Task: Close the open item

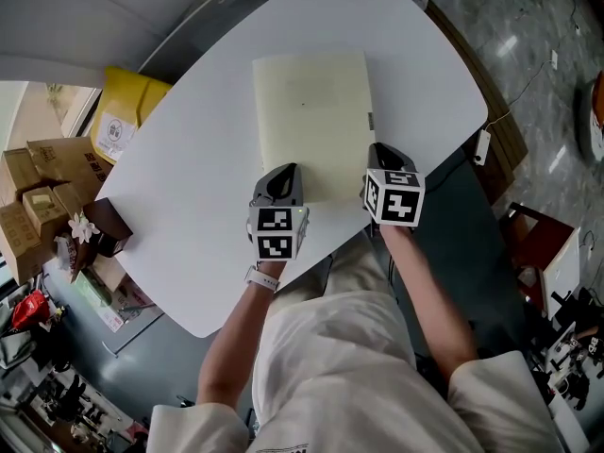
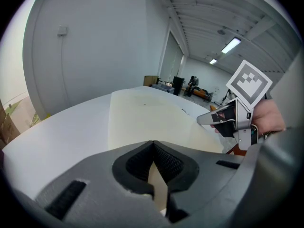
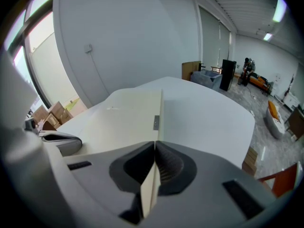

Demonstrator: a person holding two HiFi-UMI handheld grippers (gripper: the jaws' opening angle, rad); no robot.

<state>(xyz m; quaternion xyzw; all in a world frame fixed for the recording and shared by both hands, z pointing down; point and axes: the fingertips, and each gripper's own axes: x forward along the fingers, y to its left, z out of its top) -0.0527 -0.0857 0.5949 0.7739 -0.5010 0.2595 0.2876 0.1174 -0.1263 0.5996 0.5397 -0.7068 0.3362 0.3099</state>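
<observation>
A flat cream folder-like case [image 1: 311,121] lies on the white table [image 1: 189,206], with a small metal clasp [image 1: 371,119] on its right edge. My left gripper [image 1: 283,173] is at the near left corner, and its pads are shut on the thin cream edge [image 2: 159,186]. My right gripper [image 1: 382,154] is at the near right corner, shut on the same near edge [image 3: 149,186]. The clasp [image 3: 156,122] shows just ahead of the right jaws. From the left gripper view the right gripper [image 2: 216,120] is off to the right.
Cardboard boxes [image 1: 47,196] and a yellow bag [image 1: 123,111] stand on the floor past the table's left side. A brown box with a white flower [image 1: 94,229] is by the table's left edge. The near table edge is close behind both grippers.
</observation>
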